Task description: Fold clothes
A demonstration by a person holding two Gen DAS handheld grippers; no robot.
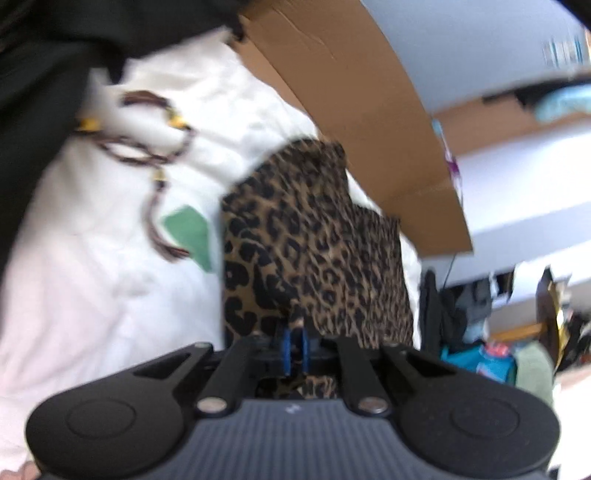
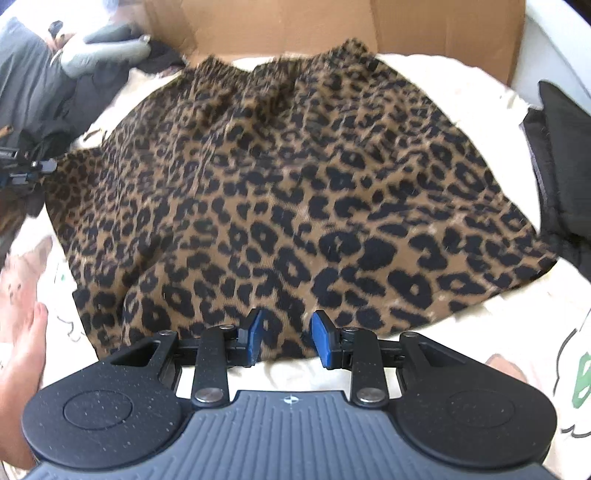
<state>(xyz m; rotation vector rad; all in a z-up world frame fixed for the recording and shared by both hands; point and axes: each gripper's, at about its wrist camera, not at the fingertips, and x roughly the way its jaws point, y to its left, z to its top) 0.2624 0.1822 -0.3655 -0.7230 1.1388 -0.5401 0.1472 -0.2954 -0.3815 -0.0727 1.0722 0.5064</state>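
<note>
Now left tool [image 1: 295, 338] clamped on leopard-print garment [image 2: 295, 192] edge; right tool [image 2: 286, 338] open above its hem

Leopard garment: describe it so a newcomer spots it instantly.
Find the white bedding in front of the cardboard box. The leopard-print garment lies spread across it, one edge pinched in the left gripper. It is the only patterned piece; neighbouring clothes are plain black or grey.

I see bare white bedding [image 2: 443, 85] flanking the leopard-print skirt [image 2: 280, 192]; a cardboard box [image 2: 295, 22] walls off the far edge.
</note>
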